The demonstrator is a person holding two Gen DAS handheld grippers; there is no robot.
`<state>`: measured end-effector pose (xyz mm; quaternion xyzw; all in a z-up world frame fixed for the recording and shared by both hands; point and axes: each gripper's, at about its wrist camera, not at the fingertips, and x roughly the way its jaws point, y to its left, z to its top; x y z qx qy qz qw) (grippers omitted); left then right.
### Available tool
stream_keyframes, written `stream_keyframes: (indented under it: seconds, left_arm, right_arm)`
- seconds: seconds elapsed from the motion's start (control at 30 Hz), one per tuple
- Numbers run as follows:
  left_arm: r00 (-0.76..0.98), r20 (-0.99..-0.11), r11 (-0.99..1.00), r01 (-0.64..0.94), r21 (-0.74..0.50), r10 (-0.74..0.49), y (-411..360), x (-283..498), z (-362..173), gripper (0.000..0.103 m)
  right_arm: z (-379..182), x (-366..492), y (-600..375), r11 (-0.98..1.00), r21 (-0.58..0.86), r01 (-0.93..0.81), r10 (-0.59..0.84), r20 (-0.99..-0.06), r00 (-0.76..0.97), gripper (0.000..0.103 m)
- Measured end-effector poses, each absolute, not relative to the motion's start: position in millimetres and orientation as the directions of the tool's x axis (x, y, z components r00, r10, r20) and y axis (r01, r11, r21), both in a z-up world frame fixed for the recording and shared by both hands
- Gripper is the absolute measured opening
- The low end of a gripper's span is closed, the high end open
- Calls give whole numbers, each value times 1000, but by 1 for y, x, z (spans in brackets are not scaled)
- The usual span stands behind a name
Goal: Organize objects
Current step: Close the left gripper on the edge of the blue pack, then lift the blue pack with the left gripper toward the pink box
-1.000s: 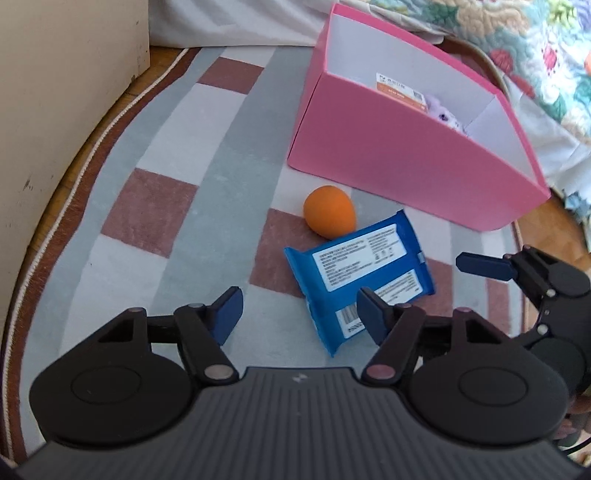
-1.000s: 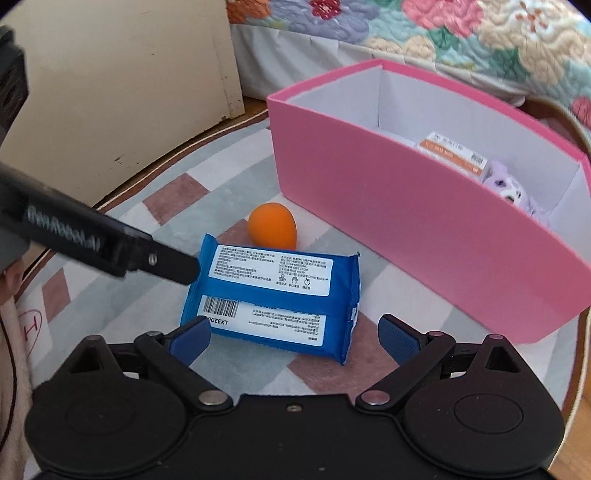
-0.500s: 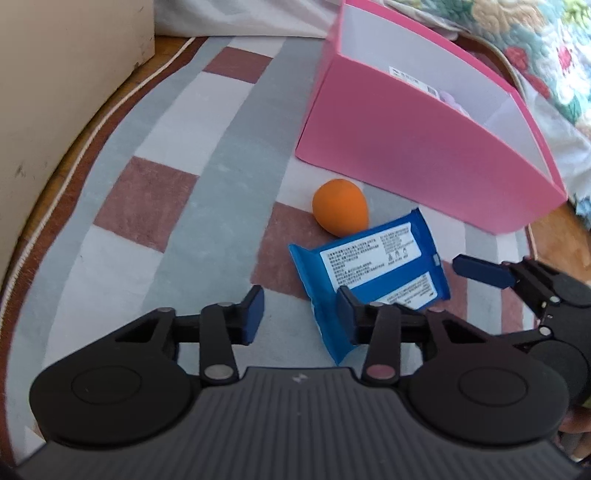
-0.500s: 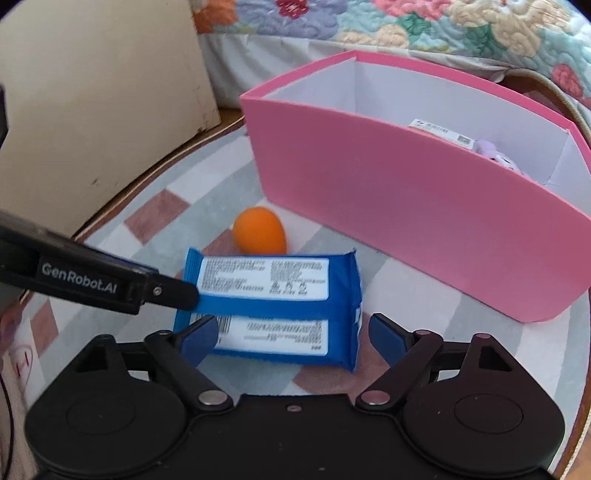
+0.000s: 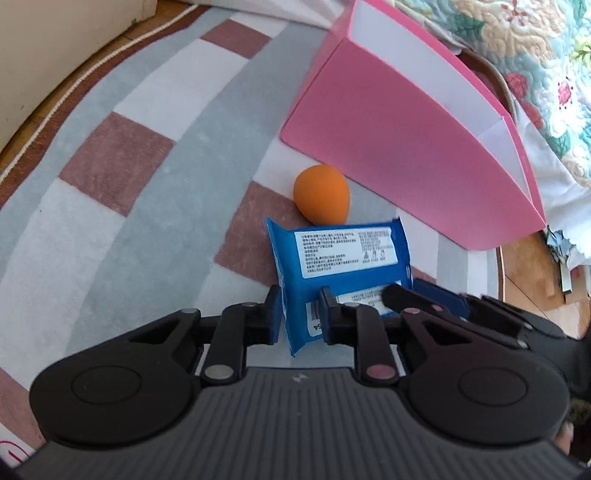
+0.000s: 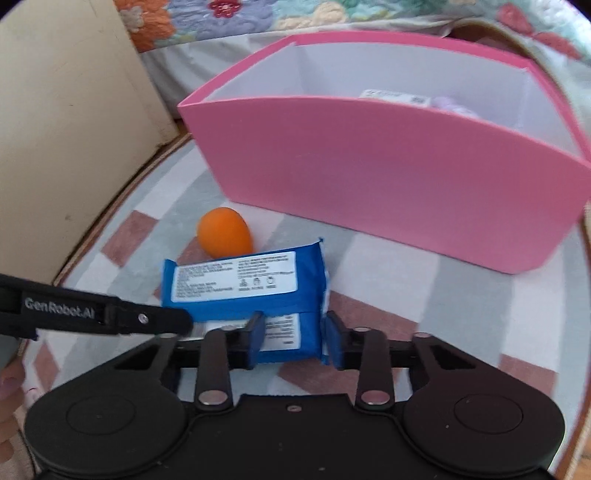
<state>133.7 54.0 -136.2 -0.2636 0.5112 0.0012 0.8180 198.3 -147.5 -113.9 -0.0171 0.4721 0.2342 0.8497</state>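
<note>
A blue wipes pack (image 5: 340,258) (image 6: 236,284) with white printed labels sits on the checked rug, just in front of an orange egg-shaped ball (image 5: 321,194) (image 6: 223,236). My left gripper (image 5: 301,315) is shut on the pack's near left corner. My right gripper (image 6: 293,336) is shut on its right end, pads pressed against both sides. Each gripper shows in the other's view: the right one (image 5: 439,299) at the pack's right, the left one (image 6: 147,319) at its left. Behind stands an open pink box (image 5: 406,147) (image 6: 369,177).
The pink box holds a white carton (image 6: 395,98) and a purple item (image 6: 448,103). A cream cabinet (image 6: 55,129) stands at the left. A quilted bed (image 6: 332,14) runs behind the box. The rug (image 5: 129,166) ends at bare wooden floor (image 5: 535,277) on the right.
Both grippers went from open to shut on the blue pack, one at each end. Both views have rolled slightly, and the pack now sits more upright between the fingers.
</note>
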Motion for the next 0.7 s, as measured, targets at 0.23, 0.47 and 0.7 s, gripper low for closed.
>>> stream_keyframes:
  seconds: [0.23,0.47,0.7]
  left_arm:
    - [481,-839,868,-270,-417,-254,52,136,-138,19]
    - [492,-838,899,-220,-380,-234,42,138,-135,19]
    - [496,-831,895,-209,-395,-251,40,138,-136,19]
  right_arm:
    - [-117,196,-153,885,210,-415,398,-802,445,33]
    - [-133,205,-171,872,371,-318,479,-775,411,46]
    - [-126,191,-159,874,310,-374,455,-792,407,40]
